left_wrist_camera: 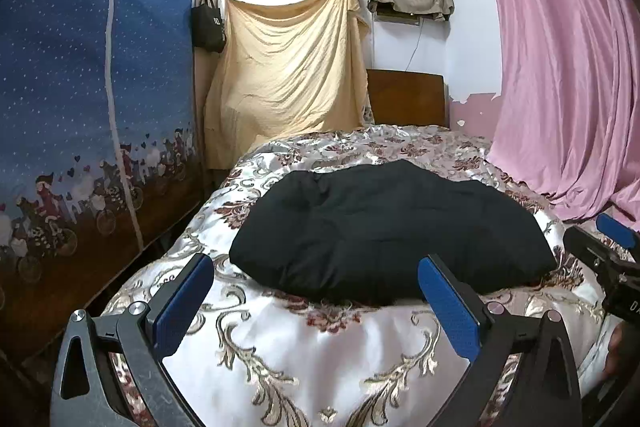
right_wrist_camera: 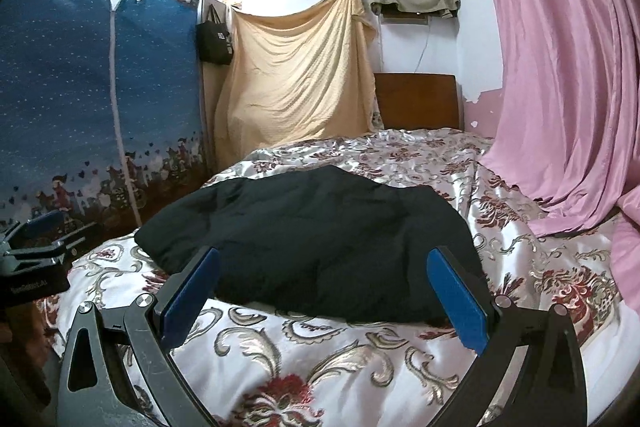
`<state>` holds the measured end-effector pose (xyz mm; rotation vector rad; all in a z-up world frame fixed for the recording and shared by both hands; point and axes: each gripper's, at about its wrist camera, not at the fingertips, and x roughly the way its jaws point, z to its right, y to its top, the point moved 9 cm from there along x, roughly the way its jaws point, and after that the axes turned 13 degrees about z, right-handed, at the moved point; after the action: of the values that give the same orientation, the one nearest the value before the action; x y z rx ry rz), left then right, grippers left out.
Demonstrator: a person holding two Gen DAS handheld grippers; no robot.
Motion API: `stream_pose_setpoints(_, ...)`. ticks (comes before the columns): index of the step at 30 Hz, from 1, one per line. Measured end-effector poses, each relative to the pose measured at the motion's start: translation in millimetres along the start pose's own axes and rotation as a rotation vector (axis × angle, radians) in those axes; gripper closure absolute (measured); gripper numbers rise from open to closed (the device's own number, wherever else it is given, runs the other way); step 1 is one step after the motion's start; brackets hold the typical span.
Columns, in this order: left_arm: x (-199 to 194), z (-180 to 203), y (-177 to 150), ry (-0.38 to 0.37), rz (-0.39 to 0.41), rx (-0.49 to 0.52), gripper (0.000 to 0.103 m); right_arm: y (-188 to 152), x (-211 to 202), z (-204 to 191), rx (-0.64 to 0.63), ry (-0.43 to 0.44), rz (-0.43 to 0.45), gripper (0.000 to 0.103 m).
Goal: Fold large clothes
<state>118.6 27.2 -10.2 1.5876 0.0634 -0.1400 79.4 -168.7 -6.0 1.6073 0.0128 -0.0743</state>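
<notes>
The garment (left_wrist_camera: 384, 231) lies bundled at mid-bed (left_wrist_camera: 320, 347), clear of both tools. Left tool (left_wrist_camera: 316, 291) and right tool (right_wrist_camera: 324, 279) are released, jaws spread and empty, held low before its near edge, probably ready to grasp it.

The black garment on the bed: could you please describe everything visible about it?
The black garment is a thick, puffy, matte piece, seemingly quilted, already folded into a rounded bundle. It lies flat on the floral bedspread, near the bed's foot. Nothing else touches it; both tongs, left and right, hover open before it.
</notes>
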Motion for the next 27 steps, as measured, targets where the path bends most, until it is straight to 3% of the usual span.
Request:
stream_pose_setpoints(11,-4.0,4.1,-16.4,-0.015,-0.014,0.011,0.000,-23.4,2.3,2.1,0.019,0.013,-0.040,0.002)
stream_pose_setpoints(27,-5.0,0.9,-14.1,-0.001,-0.006,0.018,0.000,-32.0,5.1,2.2,0.037,0.025,-0.060,0.002)
